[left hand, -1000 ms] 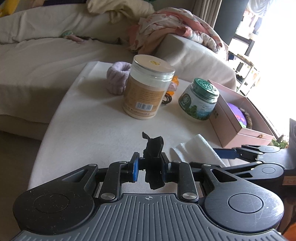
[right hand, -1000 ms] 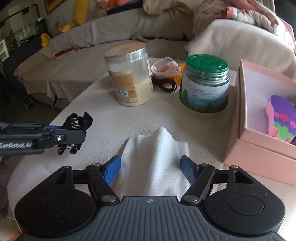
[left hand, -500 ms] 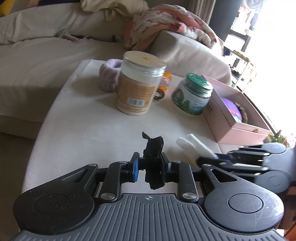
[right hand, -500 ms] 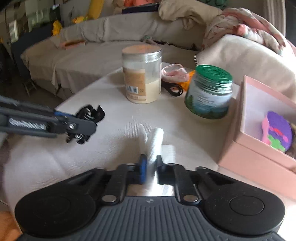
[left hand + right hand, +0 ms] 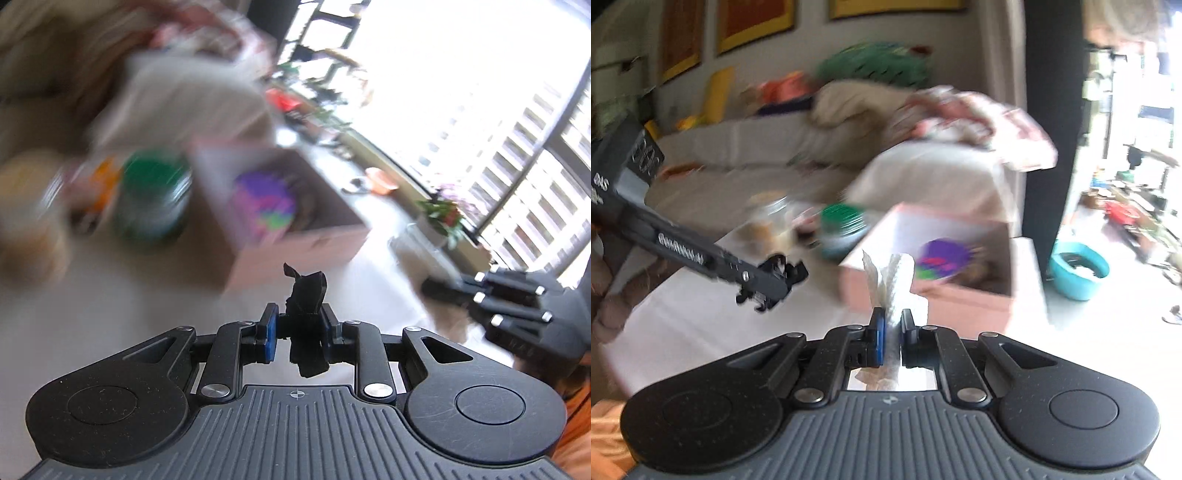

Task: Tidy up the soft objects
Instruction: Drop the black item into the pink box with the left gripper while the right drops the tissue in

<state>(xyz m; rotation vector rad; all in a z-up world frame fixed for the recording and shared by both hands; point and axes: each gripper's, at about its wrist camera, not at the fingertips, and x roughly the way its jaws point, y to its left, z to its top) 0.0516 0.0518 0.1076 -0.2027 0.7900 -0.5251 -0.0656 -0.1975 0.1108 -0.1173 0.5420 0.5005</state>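
My left gripper (image 5: 297, 326) is shut on a small black hair tie (image 5: 307, 295), held above the white table. The same gripper (image 5: 775, 284) shows from the side in the right wrist view, with the black hair tie (image 5: 781, 264) at its tip. My right gripper (image 5: 891, 332) is shut on a bunched white cloth (image 5: 892, 280) that stands up between its pads. The right gripper (image 5: 439, 290) is blurred at the right of the left wrist view. Ahead lies an open pink box (image 5: 295, 254) (image 5: 964, 299) holding a purple soft item (image 5: 264, 203) (image 5: 940, 258).
A green-lidded jar (image 5: 153, 195) (image 5: 842, 230) and a tan jar (image 5: 26, 218) stand left of the box, blurred. A covered sofa with heaped fabrics (image 5: 923, 147) lies behind. A teal bowl (image 5: 1078, 269) sits on the floor at right, near bright windows (image 5: 498, 110).
The right gripper closed on the white cloth and lifted it off the table. Both grippers rose and swung right toward the pink box; the views are now motion-blurred.
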